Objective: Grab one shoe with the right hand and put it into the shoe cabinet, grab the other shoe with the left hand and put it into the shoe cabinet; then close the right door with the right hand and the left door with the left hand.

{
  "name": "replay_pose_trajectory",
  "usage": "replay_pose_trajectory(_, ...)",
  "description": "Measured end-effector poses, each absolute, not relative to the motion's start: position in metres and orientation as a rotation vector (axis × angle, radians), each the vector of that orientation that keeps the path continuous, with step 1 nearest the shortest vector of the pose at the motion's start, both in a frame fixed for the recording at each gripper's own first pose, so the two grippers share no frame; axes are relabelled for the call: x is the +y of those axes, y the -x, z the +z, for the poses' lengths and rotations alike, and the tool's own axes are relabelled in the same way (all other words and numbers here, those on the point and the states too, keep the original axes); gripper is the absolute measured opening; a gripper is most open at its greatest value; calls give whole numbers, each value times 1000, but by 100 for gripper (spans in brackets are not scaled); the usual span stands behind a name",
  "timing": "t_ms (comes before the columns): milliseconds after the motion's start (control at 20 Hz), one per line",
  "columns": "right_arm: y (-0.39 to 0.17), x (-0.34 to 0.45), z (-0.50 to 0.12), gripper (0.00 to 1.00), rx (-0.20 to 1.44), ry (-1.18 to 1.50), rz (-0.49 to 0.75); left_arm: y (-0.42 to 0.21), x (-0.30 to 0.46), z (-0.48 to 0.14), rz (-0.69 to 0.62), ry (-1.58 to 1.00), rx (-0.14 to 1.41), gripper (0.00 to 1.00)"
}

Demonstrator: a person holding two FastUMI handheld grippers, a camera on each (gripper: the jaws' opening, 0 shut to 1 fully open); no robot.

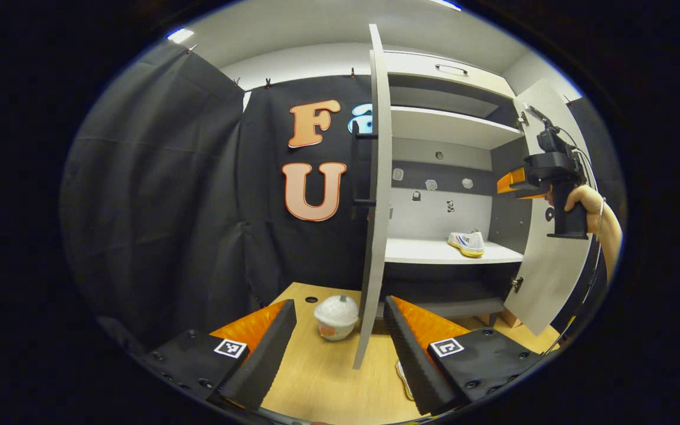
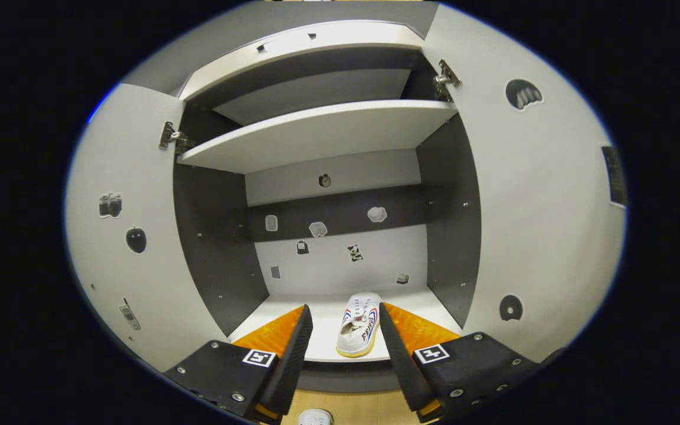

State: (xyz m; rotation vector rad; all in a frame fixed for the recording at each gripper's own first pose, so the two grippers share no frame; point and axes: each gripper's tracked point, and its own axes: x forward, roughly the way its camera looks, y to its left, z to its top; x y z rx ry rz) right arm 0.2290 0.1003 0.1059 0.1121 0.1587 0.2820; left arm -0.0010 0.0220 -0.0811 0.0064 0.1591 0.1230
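A white sneaker with blue and red stripes (image 2: 359, 326) lies on the lower shelf (image 2: 293, 307) of the open shoe cabinet, also seen as the sneaker (image 1: 467, 242) in the left gripper view. My right gripper (image 2: 345, 309) is open just in front of it, with a finger on each side and neither touching it. A hand holds that right gripper (image 1: 517, 183) before the right door (image 1: 552, 277). The second white shoe (image 1: 402, 378) lies on the wooden table, mostly hidden behind one finger; this shoe (image 2: 314, 418) also peeks in below. My left gripper (image 1: 340, 307) is open above the table, holding nothing.
The left door (image 1: 375, 195) stands edge-on straight ahead of the left gripper. A white lidded cup (image 1: 336, 317) sits on the wooden table (image 1: 322, 378) beside that door. An upper shelf (image 2: 322, 133) spans the cabinet. Black cloth hangs to the left.
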Motion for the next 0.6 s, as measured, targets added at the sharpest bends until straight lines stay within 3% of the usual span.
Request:
replay_pose_trajectory(300,-161,66,105,90,111,-64,248,-13,-26,-126,23,8,243,97)
replay_pose_trajectory(600,-116,53,98,92,64,25,282,-37,-76,-200,-32,47,368,97)
